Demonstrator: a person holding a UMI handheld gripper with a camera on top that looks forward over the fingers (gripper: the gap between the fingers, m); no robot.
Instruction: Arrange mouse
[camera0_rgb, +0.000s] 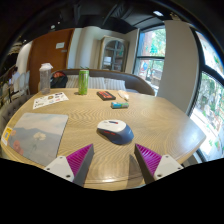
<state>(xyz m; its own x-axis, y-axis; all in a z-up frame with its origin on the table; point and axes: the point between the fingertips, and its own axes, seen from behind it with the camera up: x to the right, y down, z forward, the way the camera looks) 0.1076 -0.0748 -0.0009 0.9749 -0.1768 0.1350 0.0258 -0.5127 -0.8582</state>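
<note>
Gripper view shows the gripper spread wide, empty, below the mouse at frame centre; it should probably advance squarely to straddle it before closing.

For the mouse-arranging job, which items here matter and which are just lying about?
Job: mouse, just ahead of the open hand-held gripper; grey mat.

Lying about: green cup, leaflet, dark book, small teal item.

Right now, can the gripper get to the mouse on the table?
Probably yes. The mouse lies on the bare wooden table just ahead of the open gripper, roughly centred between its fingers, with nothing between them.
</note>
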